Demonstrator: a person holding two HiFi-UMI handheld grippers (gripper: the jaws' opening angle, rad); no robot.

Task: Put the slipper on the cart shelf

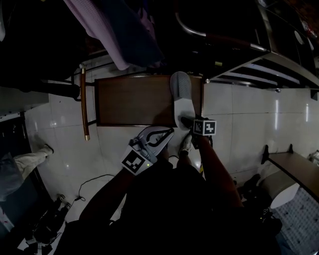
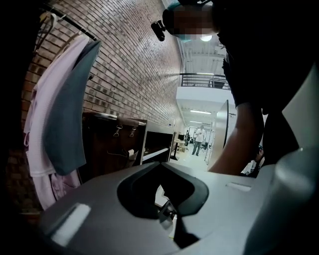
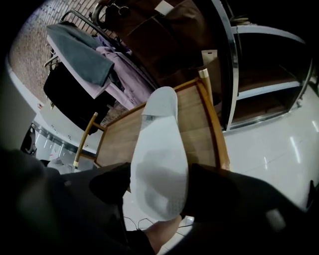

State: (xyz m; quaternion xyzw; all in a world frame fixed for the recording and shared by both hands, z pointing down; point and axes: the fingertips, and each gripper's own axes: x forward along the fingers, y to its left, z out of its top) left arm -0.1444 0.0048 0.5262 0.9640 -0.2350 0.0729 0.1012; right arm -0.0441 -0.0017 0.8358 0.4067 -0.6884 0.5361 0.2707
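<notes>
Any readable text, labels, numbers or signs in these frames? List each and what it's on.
None readable.
Left cube, right cube: black-and-white square marker patterns only, no letters or digits.
Slipper: no print visible.
White tag, top of right gripper view: too small to read.

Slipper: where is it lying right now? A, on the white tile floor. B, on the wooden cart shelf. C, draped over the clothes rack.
B: the slipper lies lengthwise on the wooden cart shelf, its near end between the open jaws of the right gripper.
</notes>
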